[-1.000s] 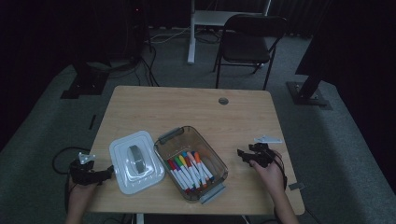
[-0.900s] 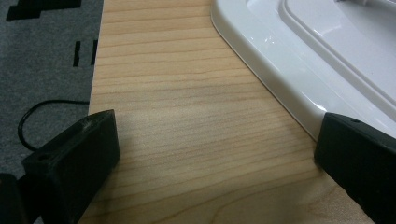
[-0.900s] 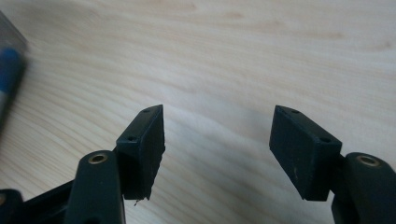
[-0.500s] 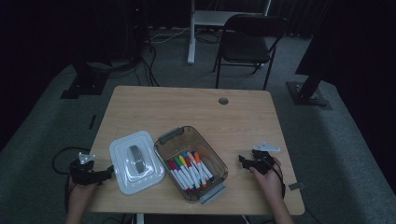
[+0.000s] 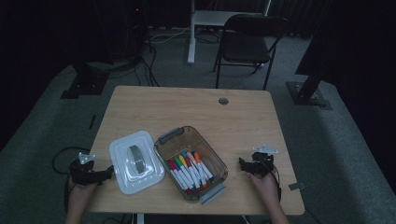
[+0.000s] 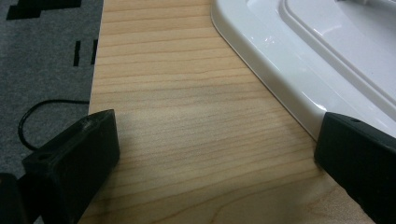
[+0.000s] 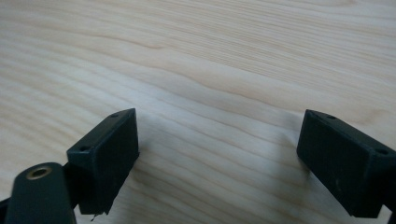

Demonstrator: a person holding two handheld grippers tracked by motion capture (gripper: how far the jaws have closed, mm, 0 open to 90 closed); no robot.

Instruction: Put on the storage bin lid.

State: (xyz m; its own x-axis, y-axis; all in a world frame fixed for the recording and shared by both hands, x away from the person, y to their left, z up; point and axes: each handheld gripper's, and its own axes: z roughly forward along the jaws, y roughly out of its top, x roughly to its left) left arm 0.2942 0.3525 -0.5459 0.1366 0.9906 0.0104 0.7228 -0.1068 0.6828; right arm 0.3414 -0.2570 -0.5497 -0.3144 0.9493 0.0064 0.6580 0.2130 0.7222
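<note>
The clear plastic box [image 5: 191, 161] of coloured markers [image 5: 187, 169] stands open near the front middle of the table [image 5: 187, 105], and its white lid [image 5: 136, 161] lies flat just beside it, at its 9 o'clock. The left hand-held gripper [image 5: 108, 172] rests at the lid's 8 o'clock corner; its jaws are wide apart and hold nothing, one jaw almost touching the lid rim [image 6: 280, 88]. The right hand-held gripper [image 5: 243, 164] is at the box's 3 o'clock, also wide open and empty over bare wood. I judge that closing the box has not yet begun. The next move calls for the left jaws to take the lid rim, lift it and bring it over the box.
</note>
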